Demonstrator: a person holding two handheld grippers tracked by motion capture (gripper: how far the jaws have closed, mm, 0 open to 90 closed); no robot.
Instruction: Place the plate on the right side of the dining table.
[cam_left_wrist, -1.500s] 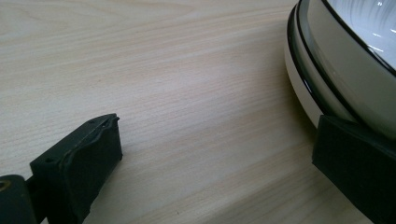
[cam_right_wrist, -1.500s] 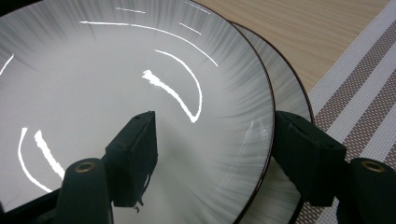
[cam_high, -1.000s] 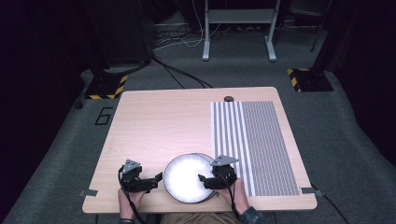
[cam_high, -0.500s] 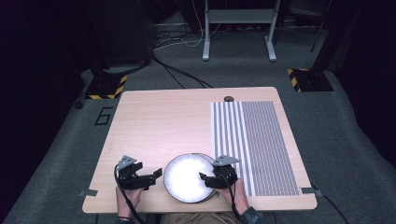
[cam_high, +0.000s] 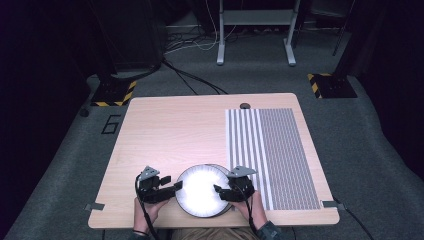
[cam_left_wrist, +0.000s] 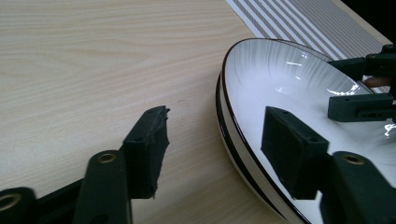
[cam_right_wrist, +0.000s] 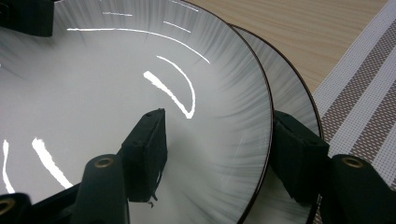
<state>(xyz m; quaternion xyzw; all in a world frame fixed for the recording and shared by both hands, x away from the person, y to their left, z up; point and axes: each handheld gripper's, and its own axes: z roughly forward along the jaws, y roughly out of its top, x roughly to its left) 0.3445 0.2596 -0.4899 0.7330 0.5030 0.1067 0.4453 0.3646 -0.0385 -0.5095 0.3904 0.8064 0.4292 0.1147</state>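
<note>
High view: you have both grippers at the stacked plates (cam_high: 202, 190), near the table's (cam_high: 165, 130) front edge.
Plates lie flat, faces up; being round, they point nowhere. Left gripper (cam_high: 176, 187), jaws just closing, straddles the rim without pressing; right gripper (cam_high: 218, 189) straddles the top plate's opposite rim, grip unconfirmed.

Overhead view; close plates (cam_left_wrist: 280, 93) views

The two stacked plates (cam_right_wrist: 140, 60) look like glazed white ceramic — glossy, finely ribbed, with thin dark rims. The tabletop (cam_high: 170, 130) is pale wood grain, smooth and matt. The striped placemat (cam_high: 280, 150) looks woven and textured — the gripper pads (cam_left_wrist: 149, 140) dull black plastic.
</note>
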